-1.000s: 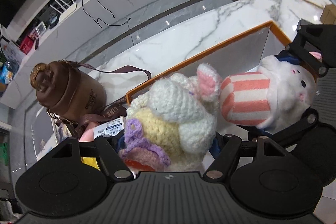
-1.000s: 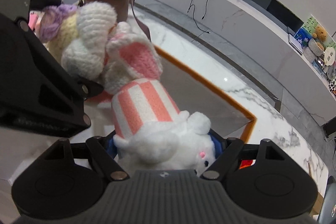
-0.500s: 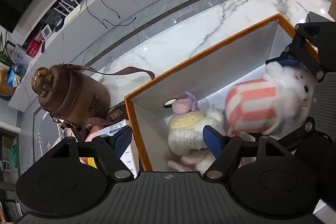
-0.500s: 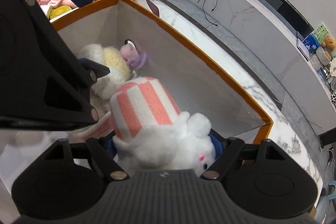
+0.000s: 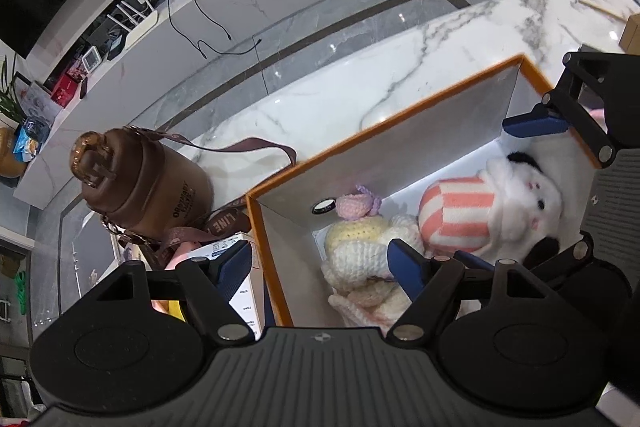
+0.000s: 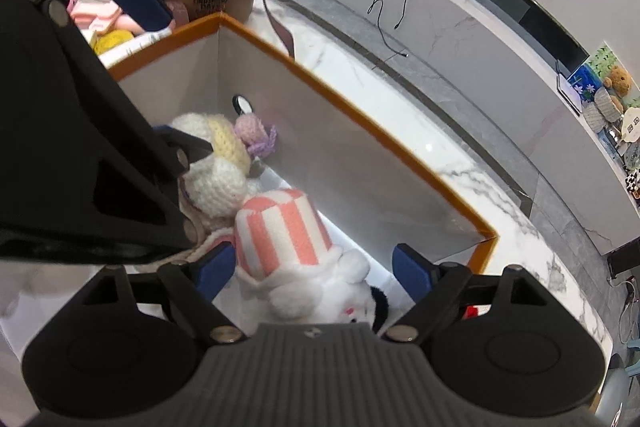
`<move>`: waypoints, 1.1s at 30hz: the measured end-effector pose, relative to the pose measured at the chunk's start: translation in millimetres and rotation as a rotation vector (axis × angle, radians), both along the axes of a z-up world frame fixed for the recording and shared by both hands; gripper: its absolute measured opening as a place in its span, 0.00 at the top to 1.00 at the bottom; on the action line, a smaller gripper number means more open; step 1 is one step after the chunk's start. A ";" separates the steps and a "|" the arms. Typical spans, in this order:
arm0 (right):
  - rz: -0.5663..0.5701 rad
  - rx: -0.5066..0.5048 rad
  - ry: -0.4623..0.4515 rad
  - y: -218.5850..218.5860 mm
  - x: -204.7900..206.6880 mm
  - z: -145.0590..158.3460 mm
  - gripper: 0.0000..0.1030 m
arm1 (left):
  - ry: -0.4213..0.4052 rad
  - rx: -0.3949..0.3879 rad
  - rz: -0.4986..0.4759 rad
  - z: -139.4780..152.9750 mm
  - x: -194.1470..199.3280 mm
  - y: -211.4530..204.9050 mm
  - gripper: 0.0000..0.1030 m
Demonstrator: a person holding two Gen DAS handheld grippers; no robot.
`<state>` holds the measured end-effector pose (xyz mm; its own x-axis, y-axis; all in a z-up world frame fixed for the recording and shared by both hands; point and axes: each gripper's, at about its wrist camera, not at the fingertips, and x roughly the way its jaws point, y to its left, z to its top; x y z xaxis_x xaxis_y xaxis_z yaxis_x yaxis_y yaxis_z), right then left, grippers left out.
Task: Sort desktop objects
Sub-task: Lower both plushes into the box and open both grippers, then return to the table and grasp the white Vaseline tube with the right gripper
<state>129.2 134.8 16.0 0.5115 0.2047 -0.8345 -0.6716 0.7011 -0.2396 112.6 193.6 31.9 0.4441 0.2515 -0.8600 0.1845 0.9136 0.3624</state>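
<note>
An orange-rimmed box (image 5: 400, 155) with white walls holds two toys. The crochet doll (image 5: 360, 247), white, yellow and purple, lies at its left end. Beside it rests the white plush with a pink-striped hat (image 5: 460, 217). My left gripper (image 5: 320, 263) is open, one finger outside the box wall and one over the doll. In the right wrist view the plush (image 6: 288, 231) lies loose in the box (image 6: 320, 155) between the fingers of my right gripper (image 6: 312, 269). Those jaws are opening and the pads do not press on the plush. The doll (image 6: 218, 167) is partly hidden by the left gripper.
A brown bottle with a strap (image 5: 148, 183) stands on the marble table (image 5: 320, 99) left of the box. A small labelled carton (image 5: 244, 291) and pink and yellow items lie beside it. A small round black-and-white object (image 5: 325, 205) sits in the box corner.
The crochet doll dropped from my left gripper into the box, then the striped-hat plush left my right gripper and now lies in the box. Both pairs of jaws have spread.
</note>
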 end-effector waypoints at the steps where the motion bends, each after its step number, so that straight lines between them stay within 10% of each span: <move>1: 0.000 0.005 -0.004 -1.7 -1.5 4.4 0.16 | -0.005 0.002 -0.001 4.7 -1.1 -0.7 0.15; 33: -0.045 0.091 -0.265 -104.6 -104.7 169.4 0.16 | -0.232 0.066 -0.142 173.7 -85.4 -127.0 0.15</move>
